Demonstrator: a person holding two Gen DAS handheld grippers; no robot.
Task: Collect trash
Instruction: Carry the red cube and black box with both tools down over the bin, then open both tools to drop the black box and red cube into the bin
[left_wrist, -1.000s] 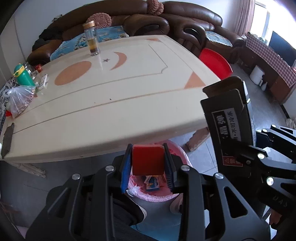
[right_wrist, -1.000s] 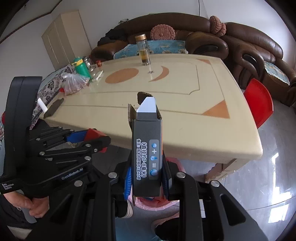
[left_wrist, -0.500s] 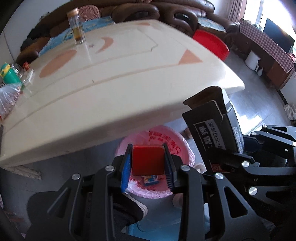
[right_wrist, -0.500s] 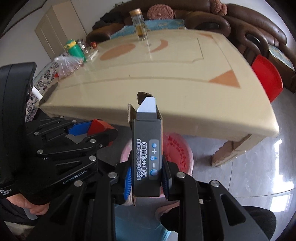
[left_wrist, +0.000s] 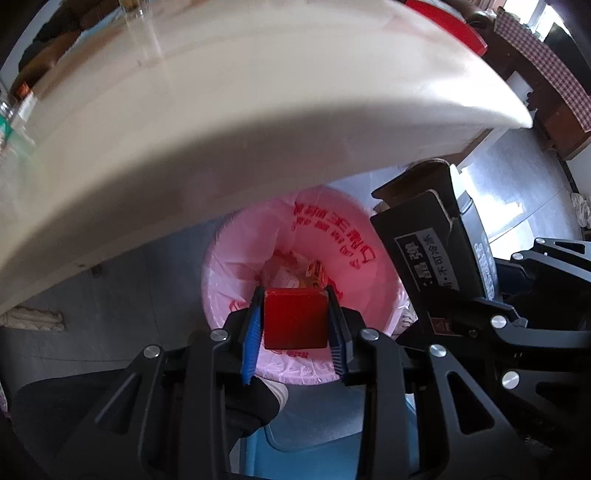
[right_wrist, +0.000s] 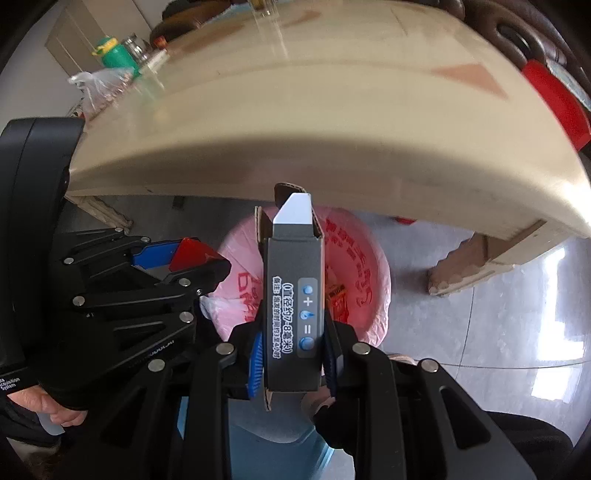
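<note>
My left gripper (left_wrist: 295, 319) is shut on a small red box (left_wrist: 295, 317) and holds it over the near rim of a trash bin lined with a pink bag (left_wrist: 343, 236); scraps lie inside the bin. My right gripper (right_wrist: 291, 350) is shut on a tall dark grey carton (right_wrist: 293, 295) with an open top flap, held upright above the same pink bin (right_wrist: 365, 273). The carton also shows in the left wrist view (left_wrist: 424, 254), right of the bin. The left gripper with the red box (right_wrist: 188, 253) shows in the right wrist view, left of the carton.
The cream table (left_wrist: 240, 110) overhangs the bin's far side, its edge close above both grippers. In the right wrist view a green bottle (right_wrist: 114, 55) and a plastic bag (right_wrist: 99, 88) stand on the table's far left. A red stool (right_wrist: 554, 99) and the table leg (right_wrist: 480, 262) are to the right.
Both grippers have dropped below the table edge and moved in over the pink bin, which now looks larger. Each still holds its box.
</note>
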